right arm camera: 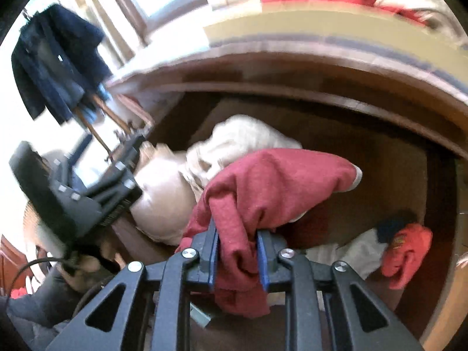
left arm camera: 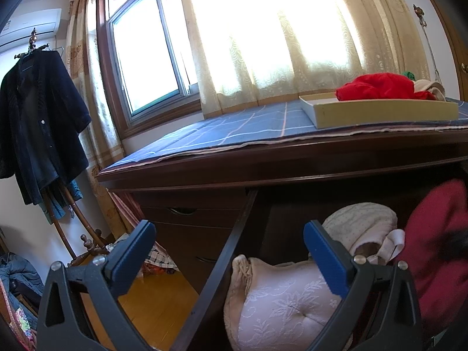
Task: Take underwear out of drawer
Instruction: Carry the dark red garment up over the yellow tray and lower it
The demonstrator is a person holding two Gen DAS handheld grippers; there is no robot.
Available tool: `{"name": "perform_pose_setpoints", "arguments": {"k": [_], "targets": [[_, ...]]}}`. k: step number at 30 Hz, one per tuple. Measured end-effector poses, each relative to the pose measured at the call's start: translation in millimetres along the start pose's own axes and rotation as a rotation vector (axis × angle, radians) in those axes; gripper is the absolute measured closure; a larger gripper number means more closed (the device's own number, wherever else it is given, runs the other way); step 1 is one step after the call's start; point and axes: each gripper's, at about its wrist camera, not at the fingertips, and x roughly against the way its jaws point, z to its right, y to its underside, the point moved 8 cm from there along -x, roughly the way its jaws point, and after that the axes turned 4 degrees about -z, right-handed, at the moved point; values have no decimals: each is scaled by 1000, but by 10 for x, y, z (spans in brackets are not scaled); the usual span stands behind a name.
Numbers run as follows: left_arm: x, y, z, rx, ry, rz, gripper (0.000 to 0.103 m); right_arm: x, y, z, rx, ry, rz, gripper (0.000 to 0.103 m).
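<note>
Two blue-padded fingers of the left gripper [left arm camera: 229, 248] fill the bottom of the left wrist view, their jaws standing wide apart with nothing gripped. Between and beneath them lies a pink lace-patterned garment [left arm camera: 280, 304] at the front of the open drawer [left arm camera: 231, 248], whose dark wooden side rail runs up between the fingers. Behind the right finger sits one cream dotted garment [left arm camera: 359, 225], and at the right edge a blurred dark red underwear [left arm camera: 435, 239] hangs. On the surface above, covered by a blue checked cloth [left arm camera: 234, 128], one shallow tray [left arm camera: 380, 111] holds a bright red garment [left arm camera: 377, 86] and a pale one. One dark coat [left arm camera: 38, 122] hangs on a stand at the left.

From the right wrist view, the right gripper [right arm camera: 237, 235] has its jaws clamped on the dark red underwear, which bunches between the pads and drapes over them, raised above the drawer. Behind it lie the cream and pink garments; the left gripper appears at the left. One orange-red garment [right arm camera: 406, 251] and a white one lie at the drawer's right.
</note>
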Motion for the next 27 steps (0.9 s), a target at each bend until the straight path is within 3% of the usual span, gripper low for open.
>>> {"name": "perform_pose_setpoints", "arguments": {"k": [3,6,10,19,27], "targets": [[1,-2,-1,0,-1,0,0,365,-41,-29,-7,-42,109,79],[1,13,-14,2,-4,0,0,744,-100,-103,64,-4,238,79],[3,15,-16,2,-3,-1,0,1036,-197,-173,77,8,336,79],[-5,13,-9,1,-2,-1,0,1458,-616,-95,21,-11,463,79],[-10,17,-4,2,0,-2,0,1975,-1287,160,-43,-15,577,79]]}}
